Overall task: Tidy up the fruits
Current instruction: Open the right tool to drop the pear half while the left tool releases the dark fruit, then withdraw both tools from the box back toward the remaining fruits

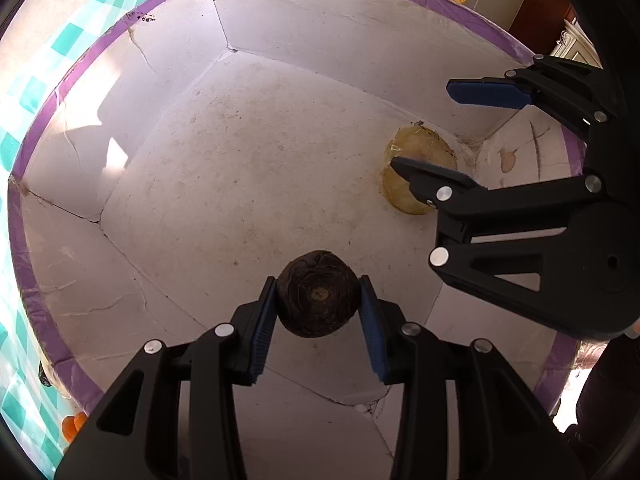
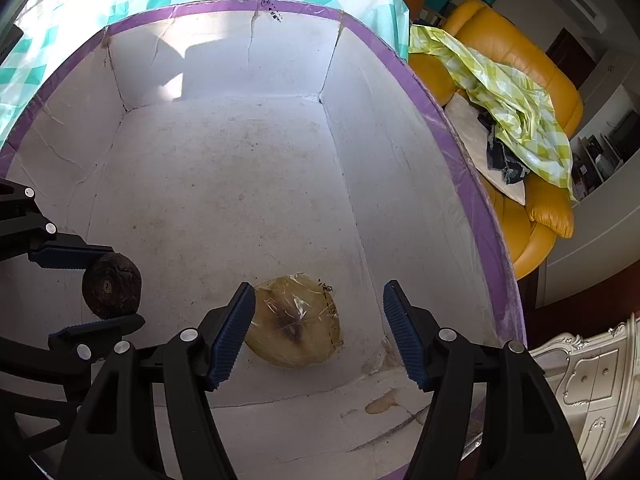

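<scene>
A white box with a purple rim (image 1: 100, 46) fills both views. My left gripper (image 1: 319, 300) is shut on a dark brown round fruit (image 1: 318, 294) and holds it inside the box above the floor; the fruit also shows in the right wrist view (image 2: 111, 290). A yellow fruit wrapped in clear film (image 2: 296, 326) lies on the box floor near the right wall; it also shows in the left wrist view (image 1: 416, 152). My right gripper (image 2: 318, 334) is open, above the yellow fruit, its jaws wide apart on either side of it.
The box (image 2: 472, 184) stands on a teal-and-white checked tablecloth (image 1: 24, 92). Small orange fruits (image 1: 74, 424) lie outside the box at its lower left. A yellow sofa (image 2: 532, 80) with a green checked cloth stands beyond the right wall.
</scene>
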`<state>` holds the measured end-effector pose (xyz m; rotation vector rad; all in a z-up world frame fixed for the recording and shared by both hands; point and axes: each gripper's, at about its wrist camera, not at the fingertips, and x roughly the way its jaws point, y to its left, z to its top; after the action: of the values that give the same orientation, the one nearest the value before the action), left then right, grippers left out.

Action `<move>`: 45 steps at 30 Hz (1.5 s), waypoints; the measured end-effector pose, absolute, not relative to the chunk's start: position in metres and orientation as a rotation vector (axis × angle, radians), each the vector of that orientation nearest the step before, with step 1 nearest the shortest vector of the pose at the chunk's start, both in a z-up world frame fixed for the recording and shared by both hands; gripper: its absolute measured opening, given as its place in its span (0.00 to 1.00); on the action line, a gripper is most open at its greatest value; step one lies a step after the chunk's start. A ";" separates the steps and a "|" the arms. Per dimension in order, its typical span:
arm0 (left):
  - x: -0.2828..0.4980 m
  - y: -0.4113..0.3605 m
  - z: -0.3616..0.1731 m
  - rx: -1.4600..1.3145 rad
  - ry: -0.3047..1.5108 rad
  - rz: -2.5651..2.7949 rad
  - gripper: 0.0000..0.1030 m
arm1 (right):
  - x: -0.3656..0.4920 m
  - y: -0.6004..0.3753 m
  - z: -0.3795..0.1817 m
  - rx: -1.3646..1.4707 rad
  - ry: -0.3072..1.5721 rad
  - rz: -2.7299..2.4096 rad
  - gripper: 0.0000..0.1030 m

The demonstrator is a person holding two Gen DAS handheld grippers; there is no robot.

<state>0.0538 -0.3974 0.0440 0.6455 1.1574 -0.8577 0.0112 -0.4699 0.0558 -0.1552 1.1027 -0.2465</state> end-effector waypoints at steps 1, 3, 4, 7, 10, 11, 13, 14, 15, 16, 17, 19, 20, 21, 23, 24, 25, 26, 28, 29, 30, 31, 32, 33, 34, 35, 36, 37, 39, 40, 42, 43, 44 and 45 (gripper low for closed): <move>0.054 -0.397 0.044 0.645 1.156 -0.859 0.39 | 0.011 -0.470 0.056 -0.155 1.100 -0.246 0.62; 0.053 -0.396 0.047 0.630 1.152 -0.866 0.40 | 0.011 -0.470 0.055 -0.152 1.093 -0.244 0.62; 0.053 -0.396 0.048 0.618 1.151 -0.874 0.42 | 0.011 -0.470 0.055 -0.152 1.089 -0.244 0.62; 0.052 -0.395 0.050 0.596 1.149 -0.890 0.49 | 0.011 -0.471 0.056 -0.148 1.081 -0.240 0.63; 0.052 -0.393 0.055 0.585 1.139 -0.893 0.58 | 0.009 -0.470 0.057 -0.142 1.069 -0.234 0.65; 0.052 -0.393 0.056 0.581 1.134 -0.895 0.61 | 0.009 -0.471 0.057 -0.139 1.065 -0.230 0.65; 0.050 -0.394 0.059 0.568 1.120 -0.905 0.64 | 0.008 -0.472 0.057 -0.140 1.055 -0.228 0.66; 0.049 -0.393 0.061 0.566 1.111 -0.911 0.64 | 0.008 -0.471 0.058 -0.142 1.051 -0.228 0.66; 0.049 -0.392 0.062 0.564 1.103 -0.915 0.65 | 0.007 -0.471 0.058 -0.142 1.047 -0.229 0.66; 0.046 -0.391 0.063 0.563 1.096 -0.915 0.65 | 0.008 -0.471 0.058 -0.143 1.044 -0.231 0.66; 0.044 -0.392 0.064 0.561 1.091 -0.913 0.65 | 0.007 -0.471 0.058 -0.144 1.040 -0.233 0.66; 0.040 -0.394 0.065 0.559 1.066 -0.908 0.65 | 0.007 -0.471 0.059 -0.142 1.025 -0.237 0.66; 0.039 -0.392 0.066 0.560 1.046 -0.904 0.65 | 0.006 -0.472 0.060 -0.137 1.015 -0.238 0.66; 0.037 -0.391 0.068 0.560 1.026 -0.899 0.65 | 0.005 -0.472 0.061 -0.131 1.003 -0.236 0.66; 0.033 -0.389 0.070 0.562 0.980 -0.890 0.67 | 0.004 -0.473 0.063 -0.118 0.980 -0.231 0.66; 0.032 -0.387 0.072 0.561 0.959 -0.885 0.67 | 0.003 -0.473 0.064 -0.112 0.969 -0.228 0.66; 0.031 -0.386 0.073 0.558 0.936 -0.876 0.69 | 0.002 -0.474 0.065 -0.103 0.958 -0.226 0.66; 0.030 -0.385 0.076 0.557 0.911 -0.866 0.72 | 0.001 -0.474 0.066 -0.095 0.945 -0.223 0.66; 0.027 -0.381 0.080 0.551 0.864 -0.847 0.76 | -0.001 -0.475 0.068 -0.078 0.917 -0.214 0.67; 0.026 -0.378 0.081 0.544 0.838 -0.835 0.80 | -0.003 -0.476 0.070 -0.069 0.903 -0.212 0.67; 0.025 -0.374 0.083 0.536 0.811 -0.811 0.84 | -0.004 -0.476 0.071 -0.059 0.889 -0.209 0.67; 0.026 -0.371 0.083 0.521 0.791 -0.777 0.93 | -0.006 -0.476 0.073 -0.048 0.878 -0.204 0.67; 0.026 -0.367 0.084 0.503 0.775 -0.773 0.94 | -0.007 -0.476 0.074 -0.039 0.869 -0.198 0.68; 0.026 -0.364 0.084 0.486 0.760 -0.778 0.94 | -0.008 -0.475 0.077 -0.030 0.860 -0.192 0.70; 0.026 -0.360 0.087 0.468 0.744 -0.776 0.94 | -0.009 -0.475 0.080 -0.019 0.847 -0.190 0.77; 0.025 -0.356 0.090 0.454 0.723 -0.767 0.95 | -0.012 -0.476 0.084 -0.019 0.826 -0.224 0.85; 0.024 -0.350 0.094 0.435 0.703 -0.765 0.97 | -0.014 -0.478 0.089 -0.020 0.799 -0.257 0.92; 0.019 -0.348 0.100 0.409 0.686 -0.768 0.98 | -0.016 -0.480 0.094 -0.012 0.778 -0.267 0.93; 0.019 -0.338 0.110 0.354 0.660 -0.768 0.98 | -0.019 -0.484 0.101 0.030 0.750 -0.253 0.93; 0.020 -0.333 0.115 0.332 0.638 -0.741 0.98 | -0.021 -0.486 0.105 0.051 0.736 -0.260 0.93; 0.016 -0.324 0.125 0.283 0.567 -0.674 0.98 | -0.024 -0.487 0.111 0.067 0.705 -0.292 0.93; 0.014 -0.317 0.129 0.255 0.530 -0.653 0.98 | -0.025 -0.486 0.114 0.066 0.691 -0.313 0.93; 0.012 -0.311 0.133 0.232 0.499 -0.631 0.98 | -0.026 -0.485 0.117 0.062 0.680 -0.340 0.94; 0.010 -0.304 0.136 0.218 0.469 -0.612 0.98 | -0.027 -0.483 0.120 0.054 0.668 -0.374 0.94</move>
<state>0.0099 -0.3041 0.1360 0.2180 0.4687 -0.6125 -0.0270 -0.4835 0.1196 0.0543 0.6679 -0.3741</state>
